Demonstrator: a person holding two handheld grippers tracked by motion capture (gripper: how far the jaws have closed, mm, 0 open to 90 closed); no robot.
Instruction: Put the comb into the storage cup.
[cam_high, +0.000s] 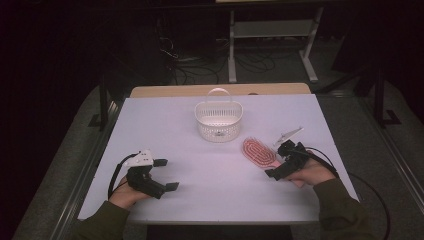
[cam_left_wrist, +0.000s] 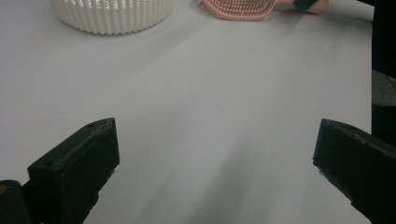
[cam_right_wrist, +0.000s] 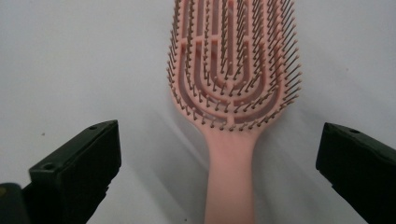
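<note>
On the white worktop (cam_high: 200, 170), at about four o'clock from its centre, lies the pink hairbrush (cam_high: 258, 153), bristles up, its head pointing toward ten o'clock and its handle running back under my right tongs (cam_high: 281, 159); in the right gripper view the handle (cam_right_wrist: 229, 177) sits between the two black jaws, which stand wide apart on either side and touch nothing, so these tongs are open around the handle and not closed on it; my right hand (cam_high: 312, 173) rests at the near right edge. At twelve o'clock from the brush head, just beyond it, stands the white slatted basket (cam_high: 218, 120) with its handle upright. Well apart, at about eight o'clock on the worktop, my left tongs (cam_high: 166, 174) point toward three o'clock, jaws spread wide over bare surface, gripping nothing; the left gripper view shows the basket (cam_left_wrist: 112, 16) and the brush (cam_left_wrist: 243, 8) far ahead.
</note>
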